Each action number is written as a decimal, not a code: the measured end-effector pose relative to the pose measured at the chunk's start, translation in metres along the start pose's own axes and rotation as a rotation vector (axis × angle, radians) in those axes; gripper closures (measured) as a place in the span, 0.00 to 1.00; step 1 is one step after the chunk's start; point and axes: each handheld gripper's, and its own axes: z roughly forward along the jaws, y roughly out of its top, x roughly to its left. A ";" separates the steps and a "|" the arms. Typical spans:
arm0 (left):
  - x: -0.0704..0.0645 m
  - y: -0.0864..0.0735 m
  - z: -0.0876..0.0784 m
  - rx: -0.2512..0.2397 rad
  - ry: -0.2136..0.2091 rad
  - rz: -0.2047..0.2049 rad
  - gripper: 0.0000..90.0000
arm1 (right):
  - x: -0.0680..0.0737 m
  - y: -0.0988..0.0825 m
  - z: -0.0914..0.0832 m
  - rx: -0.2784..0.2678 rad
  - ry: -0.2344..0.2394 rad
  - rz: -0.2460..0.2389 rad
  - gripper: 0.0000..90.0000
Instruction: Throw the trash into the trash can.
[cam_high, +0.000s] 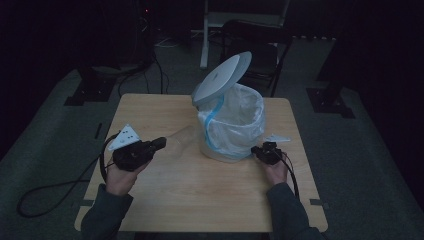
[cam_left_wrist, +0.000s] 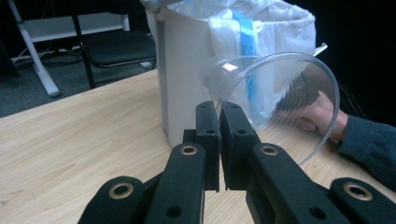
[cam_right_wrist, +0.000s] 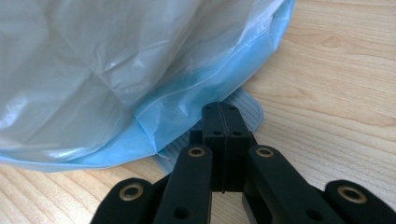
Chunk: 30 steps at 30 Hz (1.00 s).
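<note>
2 grippers: left gripper (cam_left_wrist: 219, 114) pinches clear plastic cup (cam_left_wrist: 275, 102) by its rim, mouth sideways, left of lid-raised pedal bin (cam_high: 231, 122); right gripper (cam_right_wrist: 225, 116), jaws pressed together, presses pedal (cam_right_wrist: 243, 109).

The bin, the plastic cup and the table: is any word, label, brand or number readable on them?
No readable text in any view.
Pedal bin, lid and bag liner: plain, no print.
Clear cup in the left gripper: ridges, no lettering.
Table: bare wood grain.
</note>
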 end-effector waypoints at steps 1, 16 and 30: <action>0.000 0.001 -0.001 -0.003 -0.001 -0.001 0.97 | 0.000 0.000 0.000 0.000 0.000 0.000 1.00; -0.002 0.017 -0.001 -0.027 -0.026 0.002 0.97 | 0.000 0.000 0.000 -0.002 -0.003 -0.008 1.00; -0.010 0.047 0.004 -0.053 -0.053 0.044 0.97 | 0.000 0.000 0.000 -0.003 -0.004 -0.008 1.00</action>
